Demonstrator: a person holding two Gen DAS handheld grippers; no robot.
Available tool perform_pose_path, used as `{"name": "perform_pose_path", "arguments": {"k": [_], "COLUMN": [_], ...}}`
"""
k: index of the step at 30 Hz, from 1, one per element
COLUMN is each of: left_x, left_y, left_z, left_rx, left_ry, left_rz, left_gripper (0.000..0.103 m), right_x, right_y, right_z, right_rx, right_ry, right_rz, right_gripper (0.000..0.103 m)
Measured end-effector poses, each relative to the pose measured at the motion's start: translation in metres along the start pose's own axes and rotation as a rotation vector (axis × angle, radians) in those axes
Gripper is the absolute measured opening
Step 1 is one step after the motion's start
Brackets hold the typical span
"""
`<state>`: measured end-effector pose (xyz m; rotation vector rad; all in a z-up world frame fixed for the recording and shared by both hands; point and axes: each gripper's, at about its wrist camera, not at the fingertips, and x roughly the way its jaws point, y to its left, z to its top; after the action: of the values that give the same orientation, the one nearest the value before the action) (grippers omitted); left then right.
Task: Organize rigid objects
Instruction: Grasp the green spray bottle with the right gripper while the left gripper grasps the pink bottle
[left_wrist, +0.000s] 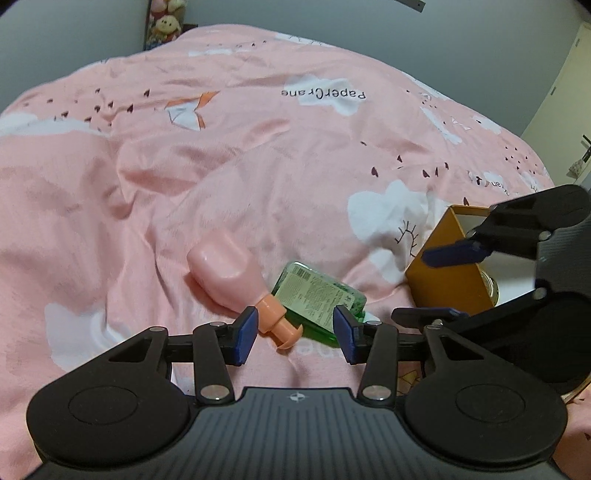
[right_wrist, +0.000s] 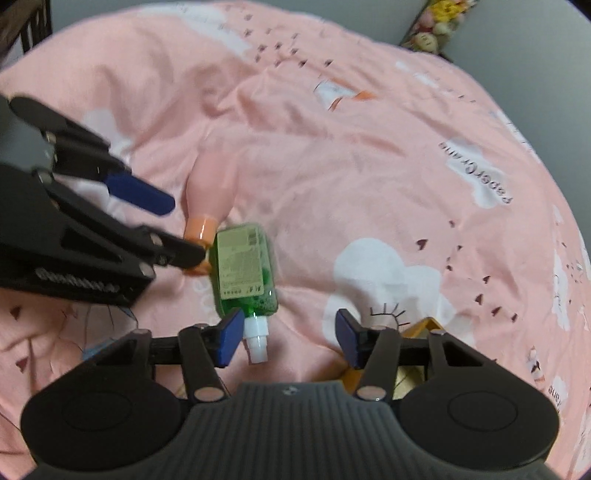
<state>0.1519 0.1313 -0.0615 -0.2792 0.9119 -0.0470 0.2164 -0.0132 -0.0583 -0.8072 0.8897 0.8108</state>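
My left tool (left_wrist: 295, 332) is spread wide around the peach cap of the pink bottle (left_wrist: 225, 273), gripping nothing yet, and my right tool (right_wrist: 290, 341) is just as wide open with the white nozzle of the green bottle (right_wrist: 243, 269) near its left finger. Both bottles lie touching each other on the pink bed cover (left_wrist: 258, 147), outside the orange box (left_wrist: 443, 280) just beside them. The box seems to hold one jar-like thing, so I judge most of the sorting is left.

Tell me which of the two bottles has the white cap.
The green bottle: clear green with a paper label. The pink bottle beside it has an orange cap instead.
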Motion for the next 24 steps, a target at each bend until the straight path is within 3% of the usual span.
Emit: {"name": "perform_pose_path", "arguments": {"k": [5, 11, 16, 24], "left_x": [0.01, 0.016, 0.017, 0.02], "left_y": [0.004, 0.013, 0.023, 0.043], "left_z": [-0.001, -0.001, 0.002, 0.006], "left_rx": [-0.004, -0.035, -0.082, -0.28], "left_ry": [0.021, 0.037, 0.039, 0.027], "left_rz": [-0.008, 0.016, 0.029, 0.052], "left_gripper": [0.053, 0.052, 0.052, 0.052], "right_x": [0.024, 0.039, 0.055, 0.077], "right_y": [-0.002, -0.003, 0.004, 0.013], "right_z": [0.006, 0.019, 0.028, 0.041], "right_rx": [-0.036, -0.016, -0.025, 0.01], "right_ry": [0.074, 0.092, 0.095, 0.111], "right_rz": [0.023, 0.108, 0.139, 0.165], "right_gripper": [0.043, 0.044, 0.052, 0.048]}}
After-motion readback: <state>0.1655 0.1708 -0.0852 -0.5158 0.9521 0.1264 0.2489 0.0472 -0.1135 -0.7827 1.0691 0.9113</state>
